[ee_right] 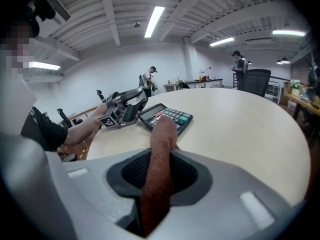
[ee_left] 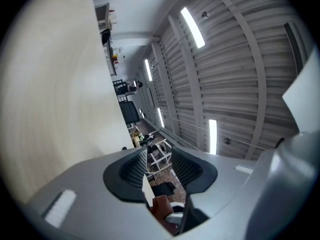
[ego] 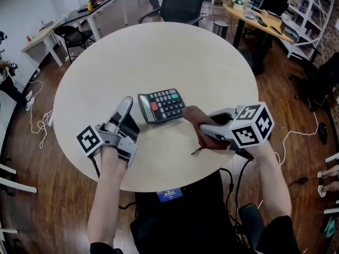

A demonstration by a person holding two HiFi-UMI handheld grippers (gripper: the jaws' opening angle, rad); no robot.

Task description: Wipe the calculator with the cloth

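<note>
A dark calculator (ego: 163, 105) with grey, red and green keys lies near the front of the round pale table (ego: 159, 46), its display end raised a little. My left gripper (ego: 132, 115) is at that display end and seems shut on its edge. A thin pale edge (ee_left: 146, 190) shows low between its pads (ee_left: 131, 170). My right gripper (ego: 207, 127) is shut on a folded brown cloth (ego: 197, 121). The cloth (ee_right: 160, 154) sticks out past the pads, and its tip meets the near edge of the calculator (ee_right: 167, 115). The left gripper (ee_right: 125, 109) shows beside it.
A black office chair (ego: 183, 1) stands behind the table, with a small bin (ego: 220, 26) and a cluttered desk (ego: 259, 17) at the back right. White cables (ego: 39, 121) lie on the wood floor at the left. Two people (ee_right: 148, 79) stand far off.
</note>
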